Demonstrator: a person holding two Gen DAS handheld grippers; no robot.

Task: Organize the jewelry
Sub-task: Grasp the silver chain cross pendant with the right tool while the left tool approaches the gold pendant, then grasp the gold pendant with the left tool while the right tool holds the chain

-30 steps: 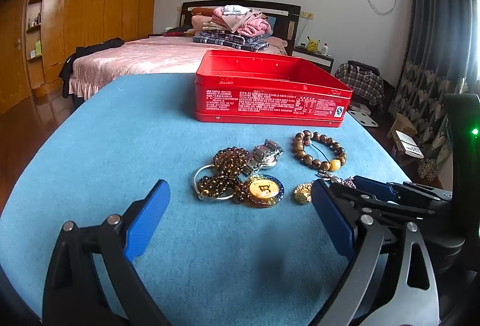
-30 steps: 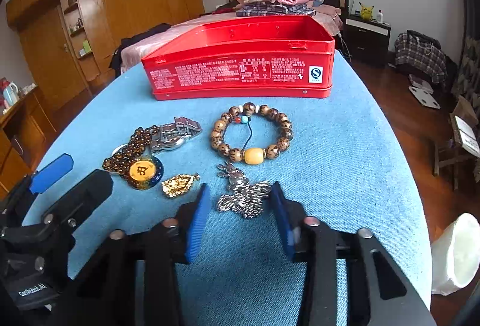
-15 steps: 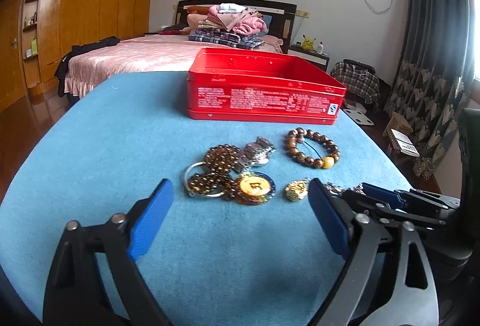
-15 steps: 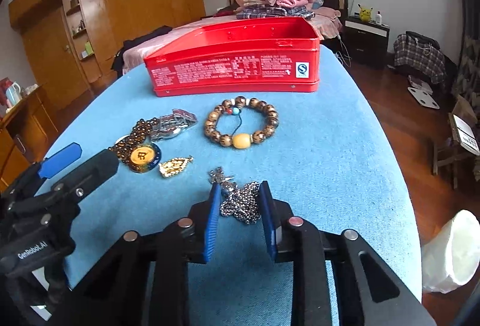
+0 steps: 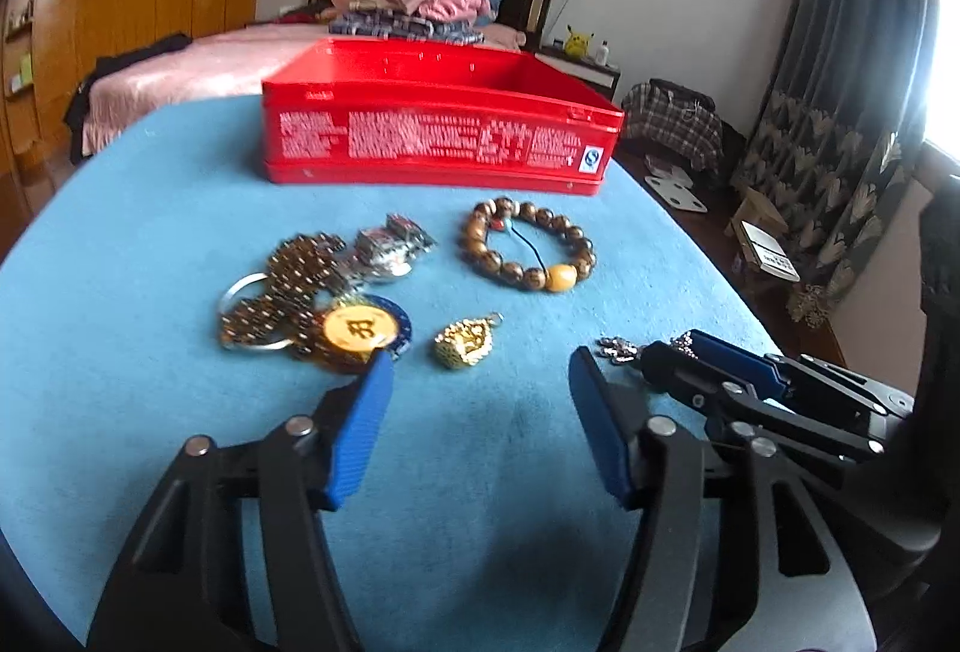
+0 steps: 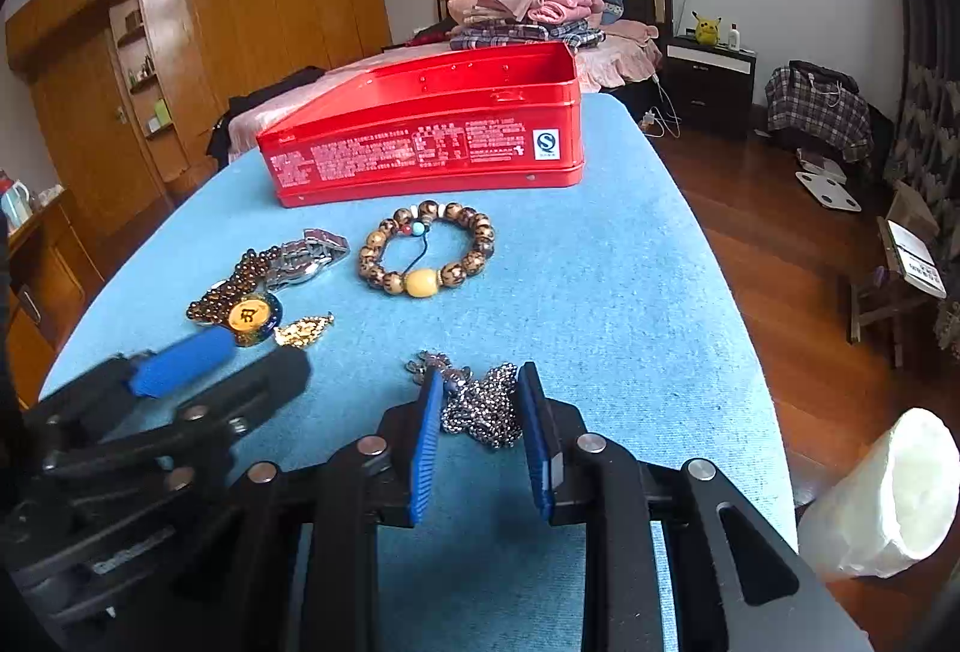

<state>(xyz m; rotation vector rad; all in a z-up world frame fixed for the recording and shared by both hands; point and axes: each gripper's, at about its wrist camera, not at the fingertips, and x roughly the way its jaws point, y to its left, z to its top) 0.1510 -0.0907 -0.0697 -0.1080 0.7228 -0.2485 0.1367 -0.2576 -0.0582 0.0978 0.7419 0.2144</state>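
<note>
Right wrist view: right gripper [image 6: 480, 406] closed on the bunched silver chain [image 6: 483, 406], blue ribbed pads pressed to its sides.

Landmark: red tin [image 6: 432, 141], open-topped, far side of the blue cloth table [image 6: 630, 292]. Chain sits well in front of the tin, nearest the camera; wooden bead bracelet [image 6: 427, 256] between chain and tin. Front-left of the tin: dark bead string [image 5: 288, 286], yellow disc pendant [image 5: 359, 331], small gold pendant [image 5: 465, 343]. Left gripper [image 5: 480, 400] spread wide, empty, just short of the gold pendant. Judgement: chain is light, limp, fine-linked metal; it will drape and may slip, so pinch the bunched middle, not a loose end.
</note>
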